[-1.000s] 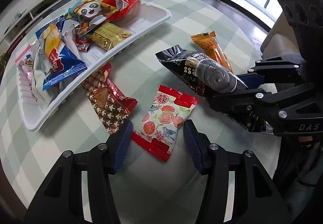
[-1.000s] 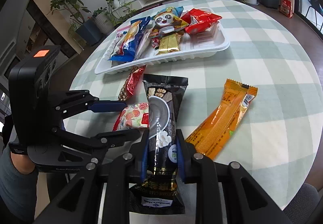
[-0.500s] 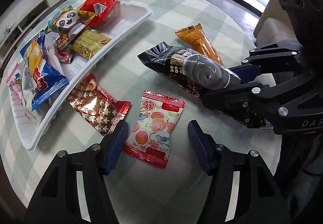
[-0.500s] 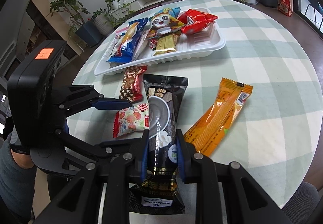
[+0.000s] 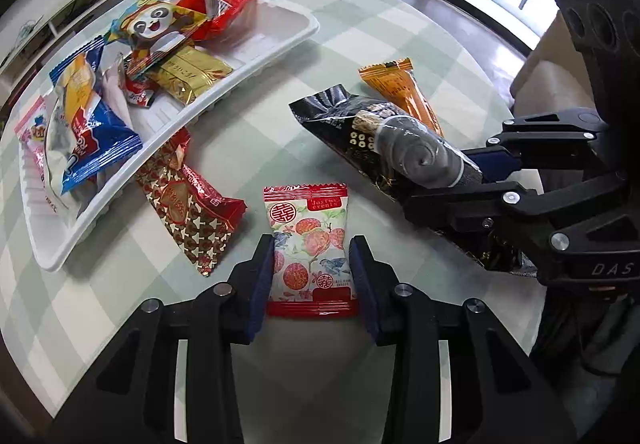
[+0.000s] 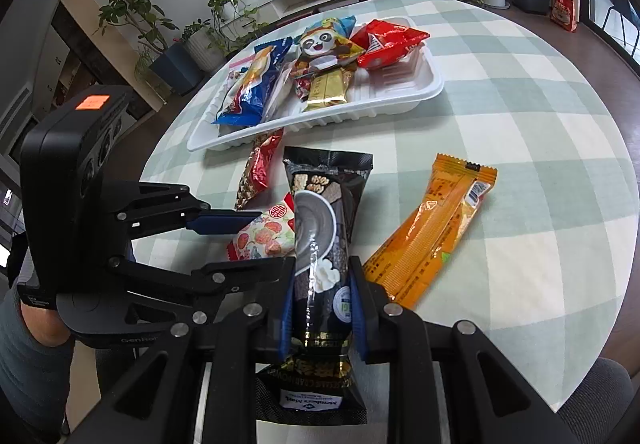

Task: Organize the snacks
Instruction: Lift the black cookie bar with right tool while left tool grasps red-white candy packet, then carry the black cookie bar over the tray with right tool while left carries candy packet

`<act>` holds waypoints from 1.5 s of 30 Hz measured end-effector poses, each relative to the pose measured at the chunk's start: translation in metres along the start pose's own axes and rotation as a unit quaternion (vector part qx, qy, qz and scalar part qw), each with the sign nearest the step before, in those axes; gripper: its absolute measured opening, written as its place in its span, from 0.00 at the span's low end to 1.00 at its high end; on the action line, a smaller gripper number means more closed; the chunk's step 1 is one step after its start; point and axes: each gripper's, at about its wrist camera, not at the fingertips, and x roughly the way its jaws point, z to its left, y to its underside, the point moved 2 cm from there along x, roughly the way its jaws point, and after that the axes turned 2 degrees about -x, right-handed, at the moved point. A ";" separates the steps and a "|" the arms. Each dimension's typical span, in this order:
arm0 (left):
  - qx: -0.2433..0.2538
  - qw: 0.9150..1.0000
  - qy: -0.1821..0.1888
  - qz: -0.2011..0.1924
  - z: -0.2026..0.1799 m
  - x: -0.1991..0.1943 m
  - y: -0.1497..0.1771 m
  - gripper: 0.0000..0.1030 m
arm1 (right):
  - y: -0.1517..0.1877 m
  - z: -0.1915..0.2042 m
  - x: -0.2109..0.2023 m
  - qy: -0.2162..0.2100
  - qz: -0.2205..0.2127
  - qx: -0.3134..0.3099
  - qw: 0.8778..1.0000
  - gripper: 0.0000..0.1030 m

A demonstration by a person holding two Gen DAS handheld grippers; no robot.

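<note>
A white packet with red ends and a fruit print [image 5: 308, 228] lies flat on the checked table. My left gripper [image 5: 312, 244] straddles it, jaws closing, and both blue pads touch its long sides. The same packet [image 6: 264, 236] shows in the right wrist view between the left gripper's [image 6: 256, 240] fingers. My right gripper [image 6: 322, 272] is shut on a long black packet [image 6: 320, 212], held just above the table and pointing toward the tray. In the left wrist view that black packet [image 5: 360, 128] sticks out of the right gripper [image 5: 440, 180].
A white tray [image 5: 192, 116] at the left holds several snack bags. A red-brown patterned packet [image 5: 188, 204] lies between the tray and the fruit packet. An orange packet [image 6: 432, 236] lies right of the black one. The table's round edge runs close behind both grippers.
The left gripper slid forward over the fruit packet and its jaws narrowed onto the packet's sides; the packet now sits square between them. The right gripper and black packet stayed put.
</note>
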 end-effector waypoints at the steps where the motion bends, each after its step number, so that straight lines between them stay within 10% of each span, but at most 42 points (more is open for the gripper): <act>1: -0.004 1.000 -0.002 -0.002 0.000 0.000 0.001 0.34 | 0.000 0.000 0.000 0.000 0.000 0.000 1.000 0.25; 16: -0.080 0.995 0.031 -0.058 0.007 -0.022 0.024 0.31 | -0.003 -0.002 -0.015 -0.021 -0.026 0.014 0.999 0.25; 28: -0.174 0.970 0.061 -0.160 0.051 -0.096 0.048 0.31 | -0.013 -0.022 -0.032 -0.028 -0.041 0.047 0.998 0.25; 45: -0.244 0.937 -0.004 -0.252 0.174 -0.158 -0.017 0.31 | -0.161 -0.005 -0.070 0.007 -0.143 -0.003 0.990 0.25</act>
